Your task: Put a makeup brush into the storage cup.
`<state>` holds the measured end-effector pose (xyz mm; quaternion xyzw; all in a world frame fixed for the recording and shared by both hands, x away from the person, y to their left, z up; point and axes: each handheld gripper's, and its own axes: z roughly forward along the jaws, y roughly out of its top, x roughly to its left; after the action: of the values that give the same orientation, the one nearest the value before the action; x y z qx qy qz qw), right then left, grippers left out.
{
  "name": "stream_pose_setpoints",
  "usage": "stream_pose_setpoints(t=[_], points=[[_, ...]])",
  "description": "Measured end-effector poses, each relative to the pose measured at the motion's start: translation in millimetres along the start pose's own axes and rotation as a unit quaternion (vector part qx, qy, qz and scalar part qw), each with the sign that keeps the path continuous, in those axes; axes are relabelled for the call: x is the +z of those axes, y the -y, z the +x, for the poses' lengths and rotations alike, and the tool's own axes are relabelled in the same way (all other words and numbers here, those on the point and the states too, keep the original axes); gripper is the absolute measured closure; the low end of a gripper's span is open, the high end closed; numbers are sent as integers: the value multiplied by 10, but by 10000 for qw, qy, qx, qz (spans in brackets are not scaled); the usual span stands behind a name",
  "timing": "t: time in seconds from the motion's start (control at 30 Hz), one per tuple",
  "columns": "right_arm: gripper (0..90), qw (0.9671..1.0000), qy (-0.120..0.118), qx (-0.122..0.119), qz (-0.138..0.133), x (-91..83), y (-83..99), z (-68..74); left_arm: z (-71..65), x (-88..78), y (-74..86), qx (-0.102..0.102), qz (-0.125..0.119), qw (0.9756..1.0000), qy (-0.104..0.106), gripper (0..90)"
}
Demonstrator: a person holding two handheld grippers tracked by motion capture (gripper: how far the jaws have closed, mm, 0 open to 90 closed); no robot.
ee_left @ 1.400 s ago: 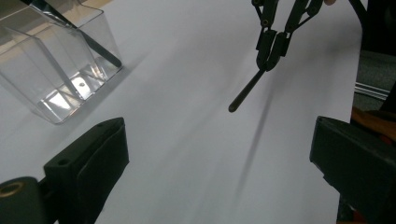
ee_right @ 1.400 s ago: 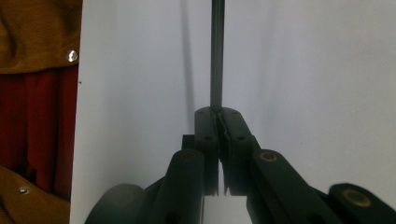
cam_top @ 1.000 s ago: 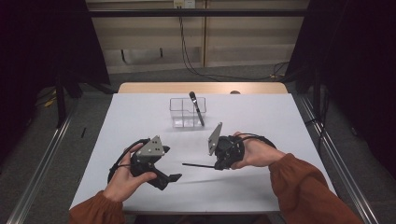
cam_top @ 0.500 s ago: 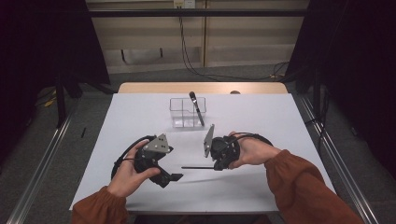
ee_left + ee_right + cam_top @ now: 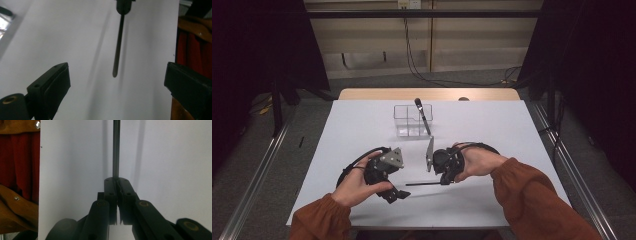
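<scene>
Clamping a thin dark rod, the right gripper aims it at the left gripper, whose jaws stand apart near the rod's tip.

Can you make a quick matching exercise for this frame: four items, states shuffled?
Items:
1. left hand-held gripper
2. right hand-held gripper
3. thin dark rod
4. clear container

States:
A. stands far up the table, a dark tool leaning in it
B. jaws wide apart, nothing between them
C. held level above the table, free end toward the left hand
D. jaws closed on the rod

Pairs: 1-B, 2-D, 3-C, 4-A
</scene>
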<state>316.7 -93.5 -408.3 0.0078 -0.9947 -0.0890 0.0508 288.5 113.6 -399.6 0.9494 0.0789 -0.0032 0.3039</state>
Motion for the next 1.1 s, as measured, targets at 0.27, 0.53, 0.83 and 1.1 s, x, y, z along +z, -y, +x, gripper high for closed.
stream_pose_setpoints(t=[0.27,0.53,0.83,1.1], points=[[869,9999,-66,-64,86,6,-40,12,22,87,-53,-1,186,9997,128,63],[869,9999,-14,-123,28,-1,-63,30,39,88,-60,-51,142,9999,-46,203],[869,9997,41,-206,-150,16,-107,43,65,173,-79,-332,572,9978,-1,377],[869,9996,8,-160,-221,37,-77,29,42,237,-86,-317,647,9973,166,380]])
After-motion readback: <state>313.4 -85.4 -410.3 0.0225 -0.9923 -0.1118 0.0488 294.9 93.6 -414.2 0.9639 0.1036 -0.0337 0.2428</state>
